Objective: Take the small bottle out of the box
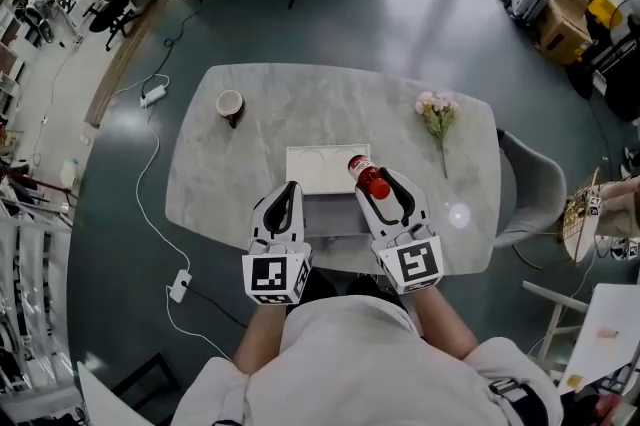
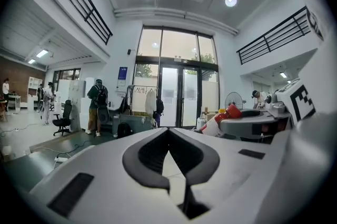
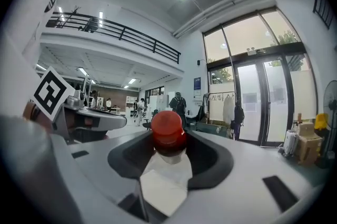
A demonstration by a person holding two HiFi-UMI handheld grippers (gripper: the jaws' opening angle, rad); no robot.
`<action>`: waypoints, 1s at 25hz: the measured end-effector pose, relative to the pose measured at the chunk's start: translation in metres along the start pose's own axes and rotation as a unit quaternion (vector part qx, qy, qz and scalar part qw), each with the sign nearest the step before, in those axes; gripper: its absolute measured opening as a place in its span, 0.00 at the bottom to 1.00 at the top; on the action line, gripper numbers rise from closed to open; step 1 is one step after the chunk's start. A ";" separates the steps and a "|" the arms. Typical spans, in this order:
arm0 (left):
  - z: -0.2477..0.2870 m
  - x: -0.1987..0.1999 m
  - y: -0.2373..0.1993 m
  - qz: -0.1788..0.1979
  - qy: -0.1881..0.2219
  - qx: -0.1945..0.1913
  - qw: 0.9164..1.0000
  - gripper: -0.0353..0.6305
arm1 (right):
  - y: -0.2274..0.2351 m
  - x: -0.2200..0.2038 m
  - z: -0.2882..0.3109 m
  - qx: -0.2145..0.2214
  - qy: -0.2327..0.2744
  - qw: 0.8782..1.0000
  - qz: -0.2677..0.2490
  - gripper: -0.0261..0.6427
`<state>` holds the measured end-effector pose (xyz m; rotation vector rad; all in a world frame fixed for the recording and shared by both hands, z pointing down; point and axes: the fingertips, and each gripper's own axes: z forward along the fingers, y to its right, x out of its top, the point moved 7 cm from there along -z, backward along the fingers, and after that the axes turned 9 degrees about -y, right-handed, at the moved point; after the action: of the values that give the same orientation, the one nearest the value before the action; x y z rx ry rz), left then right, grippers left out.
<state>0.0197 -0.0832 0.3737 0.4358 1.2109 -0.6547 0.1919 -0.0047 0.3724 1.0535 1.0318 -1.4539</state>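
The small bottle [image 1: 370,179] has a red cap and a white label. It stands between the fingers of my right gripper [image 1: 385,186], lifted above the near right corner of the white box [image 1: 310,164]. In the right gripper view the red-capped bottle [image 3: 168,133] fills the gap of the right gripper [image 3: 168,152], with both pads against it. My left gripper [image 1: 288,196] hovers left of it over the box's near edge, its jaws together and empty. The left gripper view shows the left gripper [image 2: 169,165] closed, with the bottle [image 2: 225,114] off to its right. Both grippers point level across the room.
A brown cup [image 1: 230,104] stands at the far left of the marble table [image 1: 250,174], and a pink flower sprig [image 1: 437,118] lies at the far right. A grey chair [image 1: 535,194] sits beside the table's right edge. People stand far off by the glass doors.
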 end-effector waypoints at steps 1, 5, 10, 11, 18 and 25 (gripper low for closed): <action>-0.001 0.004 0.000 0.001 0.007 0.000 1.000 0.09 | 0.001 0.003 -0.001 0.000 0.006 1.000 -0.005 0.34; -0.006 0.018 -0.001 0.009 0.029 0.008 0.999 0.09 | 0.003 0.014 -0.005 -0.005 0.019 1.000 -0.002 0.34; -0.013 0.026 0.002 0.008 0.045 0.008 0.999 0.09 | 0.004 0.025 -0.011 0.000 0.036 0.999 -0.009 0.34; -0.013 0.027 0.002 0.007 0.046 0.009 0.999 0.09 | 0.004 0.027 -0.011 0.001 0.041 0.999 -0.013 0.34; -0.017 0.029 0.001 0.004 0.049 0.014 0.999 0.09 | 0.003 0.033 -0.016 -0.007 0.049 0.999 -0.018 0.34; -0.016 0.029 0.009 0.002 0.051 0.008 0.999 0.09 | 0.005 0.036 -0.016 -0.009 0.059 0.998 -0.019 0.34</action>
<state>0.0202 -0.0734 0.3414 0.4902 1.3011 -0.6450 0.1948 0.0014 0.3337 1.1237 1.1526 -1.4239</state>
